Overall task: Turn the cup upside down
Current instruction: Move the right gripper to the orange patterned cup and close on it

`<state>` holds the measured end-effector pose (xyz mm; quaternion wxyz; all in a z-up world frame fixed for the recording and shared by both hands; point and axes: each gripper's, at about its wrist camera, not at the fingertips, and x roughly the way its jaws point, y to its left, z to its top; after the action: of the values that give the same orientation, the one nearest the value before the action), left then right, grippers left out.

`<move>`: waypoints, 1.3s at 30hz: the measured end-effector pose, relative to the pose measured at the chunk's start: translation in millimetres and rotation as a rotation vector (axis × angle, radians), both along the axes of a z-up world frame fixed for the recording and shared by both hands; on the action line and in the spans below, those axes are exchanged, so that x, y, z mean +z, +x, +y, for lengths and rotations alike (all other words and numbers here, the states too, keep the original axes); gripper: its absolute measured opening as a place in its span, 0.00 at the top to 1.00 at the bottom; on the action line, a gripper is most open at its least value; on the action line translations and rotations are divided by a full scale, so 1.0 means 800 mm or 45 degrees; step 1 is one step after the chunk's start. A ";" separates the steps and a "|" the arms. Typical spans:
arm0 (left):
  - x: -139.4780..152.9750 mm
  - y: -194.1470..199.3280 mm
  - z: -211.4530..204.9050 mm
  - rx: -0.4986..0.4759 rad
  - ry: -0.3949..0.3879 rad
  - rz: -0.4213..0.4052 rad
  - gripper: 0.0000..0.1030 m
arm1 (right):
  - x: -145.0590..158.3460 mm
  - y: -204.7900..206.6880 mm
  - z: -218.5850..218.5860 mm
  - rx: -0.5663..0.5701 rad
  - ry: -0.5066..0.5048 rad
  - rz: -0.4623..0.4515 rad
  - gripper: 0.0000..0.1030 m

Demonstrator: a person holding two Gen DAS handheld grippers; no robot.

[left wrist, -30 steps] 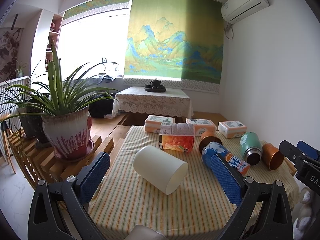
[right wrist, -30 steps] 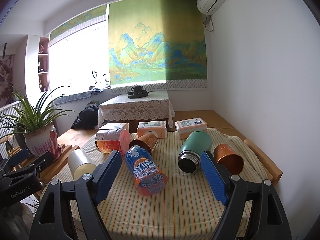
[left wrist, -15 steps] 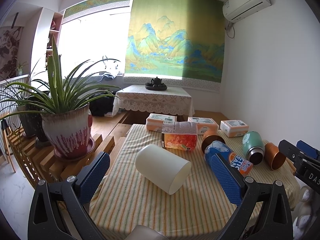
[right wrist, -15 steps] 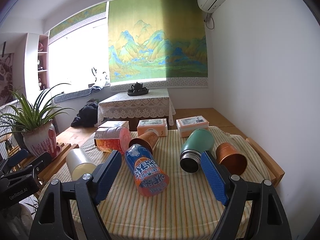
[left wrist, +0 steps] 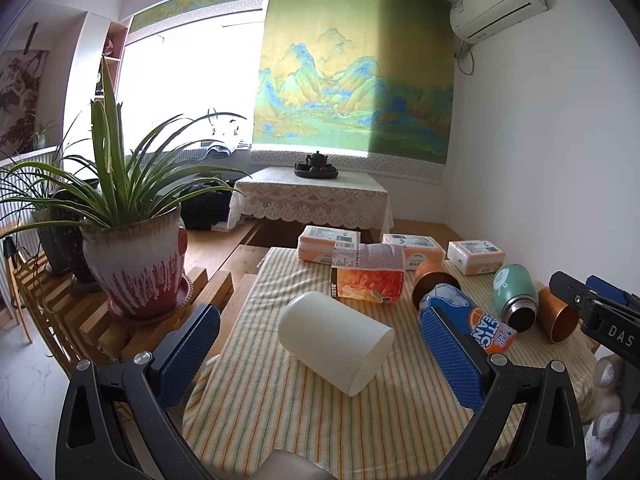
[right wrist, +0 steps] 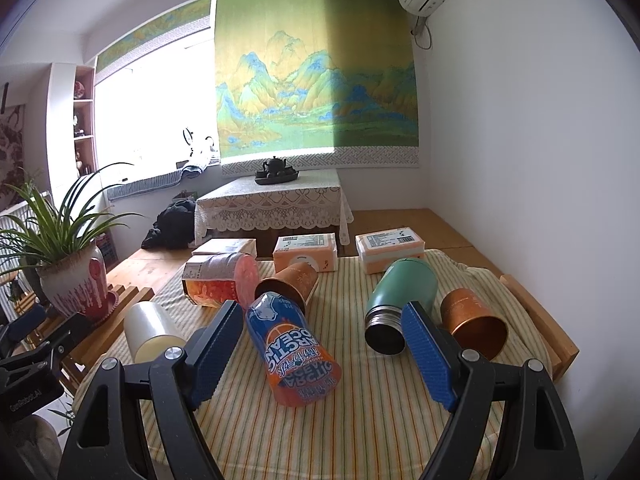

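A white cup (left wrist: 335,346) lies on its side on the striped tablecloth, mouth toward the lower right; it also shows at the left in the right wrist view (right wrist: 149,331). My left gripper (left wrist: 320,356) is open and empty, its blue pads either side of the cup, short of it. My right gripper (right wrist: 320,348) is open and empty above a blue-orange cup (right wrist: 294,354) lying on its side. A green flask (right wrist: 396,304) and two copper cups (right wrist: 474,322) (right wrist: 290,282) also lie on their sides.
A clear orange-labelled container (left wrist: 368,278) lies behind the white cup. Three tissue packs (right wrist: 306,252) line the table's far edge. A potted plant (left wrist: 136,256) stands on a wooden rack to the left. The white wall is close on the right.
Both grippers have drifted slightly, so the cups sit a little further right and lower in the left view. No cup has moved and both grippers stay open.
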<state>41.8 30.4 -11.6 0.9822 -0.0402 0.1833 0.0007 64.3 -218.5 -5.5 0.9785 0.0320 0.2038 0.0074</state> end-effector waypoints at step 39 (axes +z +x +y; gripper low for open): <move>-0.046 0.049 0.086 0.140 -0.029 0.089 0.01 | -0.085 0.348 0.005 0.213 0.365 1.130 0.33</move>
<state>81.2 99.1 -48.5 0.9731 -0.0614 0.2152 0.0542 342.8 -214.6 -73.8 0.7786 0.1503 0.6010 0.0997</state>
